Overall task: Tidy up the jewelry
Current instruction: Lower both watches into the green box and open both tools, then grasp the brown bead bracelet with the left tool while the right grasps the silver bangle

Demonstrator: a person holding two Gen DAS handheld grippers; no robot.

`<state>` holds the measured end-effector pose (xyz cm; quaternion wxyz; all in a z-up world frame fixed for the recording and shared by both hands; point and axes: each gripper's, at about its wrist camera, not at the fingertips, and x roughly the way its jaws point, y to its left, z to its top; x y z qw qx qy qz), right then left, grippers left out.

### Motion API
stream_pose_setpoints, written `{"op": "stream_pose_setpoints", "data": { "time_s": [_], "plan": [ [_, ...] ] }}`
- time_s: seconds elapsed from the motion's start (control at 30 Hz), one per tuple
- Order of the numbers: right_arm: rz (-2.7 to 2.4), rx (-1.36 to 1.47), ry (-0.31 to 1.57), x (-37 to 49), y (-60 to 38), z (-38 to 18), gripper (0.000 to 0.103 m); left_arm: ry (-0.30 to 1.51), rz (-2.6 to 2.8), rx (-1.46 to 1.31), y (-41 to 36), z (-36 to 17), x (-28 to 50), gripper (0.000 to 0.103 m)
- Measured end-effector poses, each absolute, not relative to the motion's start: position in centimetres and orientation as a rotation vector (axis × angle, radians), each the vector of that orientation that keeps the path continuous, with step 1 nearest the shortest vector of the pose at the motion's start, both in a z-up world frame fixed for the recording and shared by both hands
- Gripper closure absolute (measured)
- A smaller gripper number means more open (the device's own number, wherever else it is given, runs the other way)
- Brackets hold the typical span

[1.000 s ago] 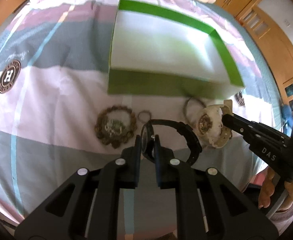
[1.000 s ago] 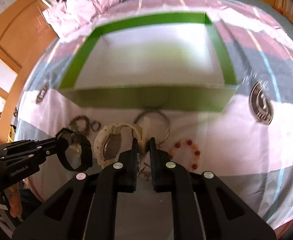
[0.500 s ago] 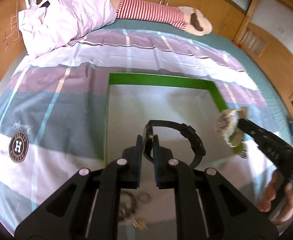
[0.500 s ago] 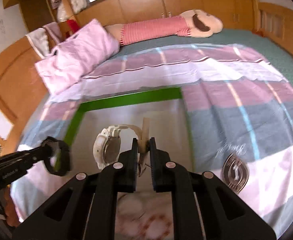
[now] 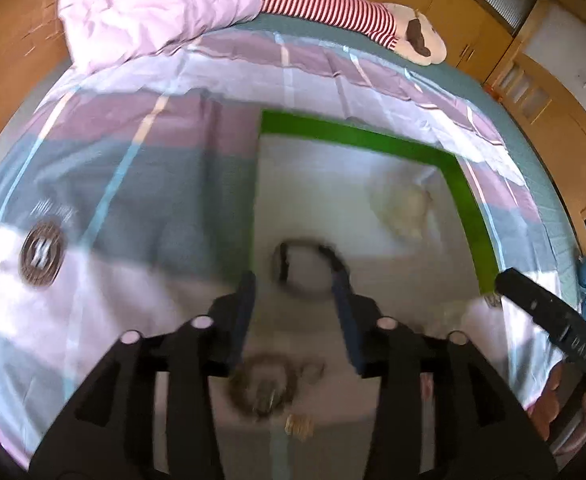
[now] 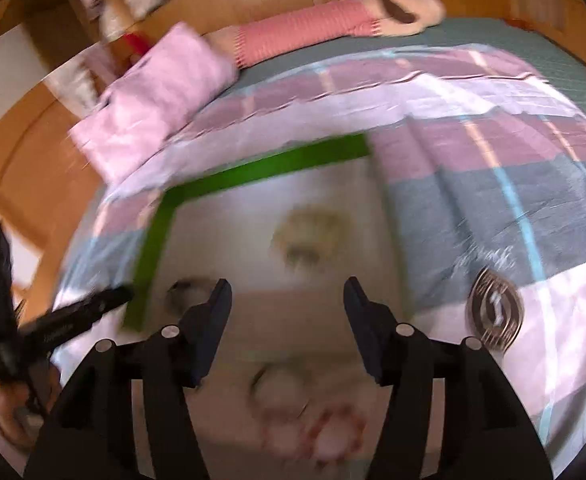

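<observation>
Black watch (image 5: 307, 270) and cream watch (image 5: 403, 210) now lie mid-frame in our green box (image 5: 357, 136); both grippers, left (image 5: 297, 308) and right (image 6: 287, 300), have just sprung open, empty; bracelets remain.

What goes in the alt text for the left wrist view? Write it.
The open left claw hangs over a green box on a bed; a black watch and a cream watch lie inside, blurred.
</observation>
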<state>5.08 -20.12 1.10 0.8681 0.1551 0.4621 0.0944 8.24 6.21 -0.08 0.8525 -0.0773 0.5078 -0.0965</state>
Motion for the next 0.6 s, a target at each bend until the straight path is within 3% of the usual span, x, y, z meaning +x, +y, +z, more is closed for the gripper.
{"op": "stream_pose_setpoints", "data": {
  "time_s": [0.13, 0.23, 0.33, 0.6],
  "plan": [
    [0.251, 0.230, 1.072, 3.3, -17.0, -0.8, 0.045, 1.187, -0.175, -0.191, 8.4, -3.0, 5.7, 0.056],
    [0.196, 0.155, 1.137, 3.8, -16.4, -3.6, 0.054, 1.298, -0.096, -0.200, 9.4, -6.2, 5.1, 0.058],
    [0.169, 0.208, 1.196, 4.8, -17.1, -6.0, 0.060, 1.312, -0.103, -0.182, 9.0, -7.2, 5.5, 0.058],
    [0.093, 0.194, 1.226, 6.5, -16.4, -7.9, 0.060, 1.332, -0.083, -0.139, 7.5, -9.0, 7.9, 0.058]
  ]
}}
